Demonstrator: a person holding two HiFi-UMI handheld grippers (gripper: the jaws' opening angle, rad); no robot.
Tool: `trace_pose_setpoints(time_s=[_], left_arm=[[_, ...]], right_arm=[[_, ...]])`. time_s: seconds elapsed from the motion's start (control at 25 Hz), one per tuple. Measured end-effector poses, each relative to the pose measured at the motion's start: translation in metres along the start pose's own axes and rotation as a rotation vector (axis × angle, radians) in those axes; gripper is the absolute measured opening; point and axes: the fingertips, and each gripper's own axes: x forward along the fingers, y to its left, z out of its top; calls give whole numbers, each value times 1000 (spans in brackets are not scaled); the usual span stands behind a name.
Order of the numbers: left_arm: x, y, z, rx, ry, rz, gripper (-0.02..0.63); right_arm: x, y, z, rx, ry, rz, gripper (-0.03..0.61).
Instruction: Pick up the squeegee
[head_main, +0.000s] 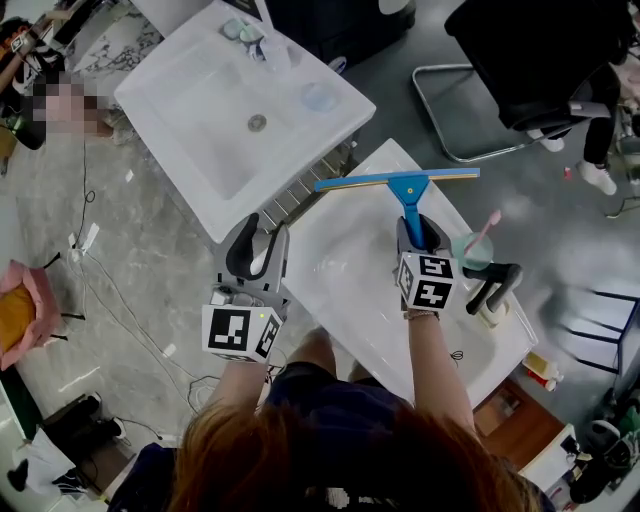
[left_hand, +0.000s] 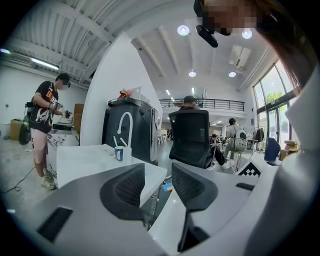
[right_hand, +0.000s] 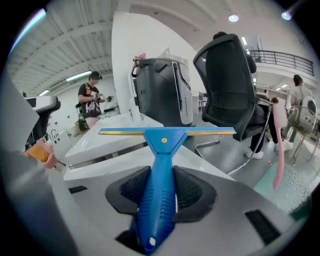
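Observation:
A blue squeegee (head_main: 405, 188) with a yellow-edged blade is held over the far end of the near white basin (head_main: 340, 275). My right gripper (head_main: 418, 235) is shut on its ribbed blue handle. In the right gripper view the handle (right_hand: 161, 190) runs between both dark pads and the blade (right_hand: 165, 132) lies crosswise ahead of the jaws. My left gripper (head_main: 258, 252) hangs at the basin's left edge. In its own view the left gripper (left_hand: 157, 185) is open, with nothing between its pads.
A second white sink (head_main: 200, 110) with a cup and small items stands at the back left. A black faucet (head_main: 497, 285) and a cup with a pink toothbrush (head_main: 472, 245) sit right of my right hand. A black chair (head_main: 540, 50) is at the far right. Cables lie on the floor.

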Motion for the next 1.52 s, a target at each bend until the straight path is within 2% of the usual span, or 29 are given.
trace_pose_setpoints(time_s=[0.28, 0.52, 0.72, 0.8, 0.88, 0.92, 1.24, 1.52], left_arm=[[-9, -7, 21, 4, -39, -12, 164], [-16, -22, 44, 14, -93, -58, 167], [-29, -37, 62, 35, -128, -75, 155], [-35, -44, 67, 37, -141, -89, 125], [-40, -52, 71, 35, -151, -111, 53], [-42, -56, 73, 35, -154, -120, 44], [-52, -79, 92, 64, -186, -158, 28], [-61, -102, 107, 79, -207, -183, 26]], right_arm=[[-44, 0, 54, -6, -152, -19, 155], [-99, 8, 99, -25, -315, 8, 155], [-153, 8, 128, -34, -442, -20, 155], [-172, 8, 136, -41, -481, -30, 155], [-186, 7, 140, -44, -506, -35, 155], [-192, 8, 142, -42, -516, -35, 155], [-242, 8, 156, -36, -629, -66, 155], [-280, 7, 168, -96, -711, -85, 155]])
